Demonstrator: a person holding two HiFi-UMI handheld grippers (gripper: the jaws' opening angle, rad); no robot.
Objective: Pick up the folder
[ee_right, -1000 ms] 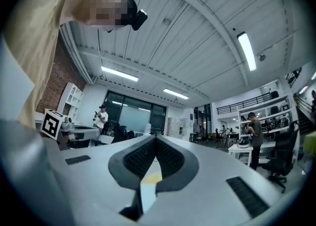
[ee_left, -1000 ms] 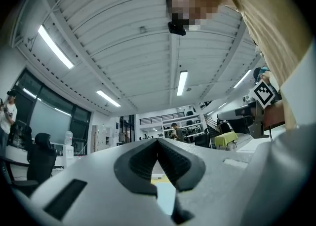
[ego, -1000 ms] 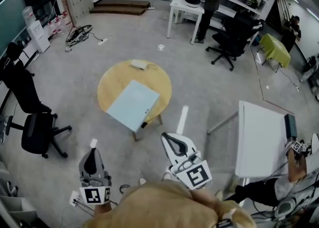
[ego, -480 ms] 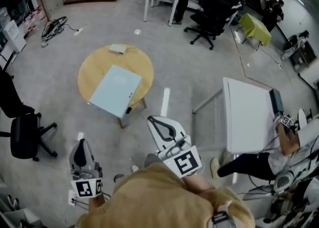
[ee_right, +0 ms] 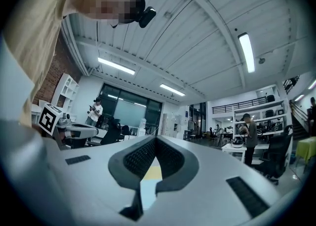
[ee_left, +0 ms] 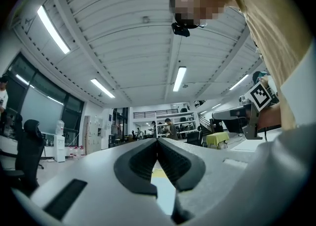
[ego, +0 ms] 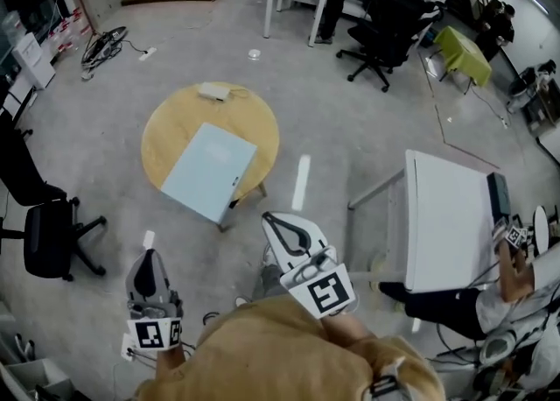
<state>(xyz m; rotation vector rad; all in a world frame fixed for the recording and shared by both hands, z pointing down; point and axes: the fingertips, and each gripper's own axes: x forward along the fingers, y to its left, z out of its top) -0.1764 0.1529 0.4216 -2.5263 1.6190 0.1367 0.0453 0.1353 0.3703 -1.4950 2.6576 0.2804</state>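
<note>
A pale blue folder (ego: 208,172) lies flat on a round wooden table (ego: 166,128), one corner hanging over the near rim. Both grippers are held well short of the table, over the floor. The left gripper (ego: 150,256) is at the lower left, shut and empty. The right gripper (ego: 270,218) is nearer the middle, its jaws together with nothing between them. In the left gripper view the jaws meet at the left gripper's tip (ee_left: 157,141), and a sliver of folder (ee_left: 163,195) shows below. The right gripper view shows the right gripper (ee_right: 156,137) closed likewise, with the folder (ee_right: 148,193) far ahead.
A small white object (ego: 213,90) rests at the table's far edge. A black office chair (ego: 44,233) stands to the left. A white table (ego: 446,215) with a seated person (ego: 516,277) is on the right. A white strip (ego: 302,182) marks the floor beside the round table.
The head view has swung, so the round table now sits further left in it. Both grippers have dropped slightly in the picture. Their jaws stay together.
</note>
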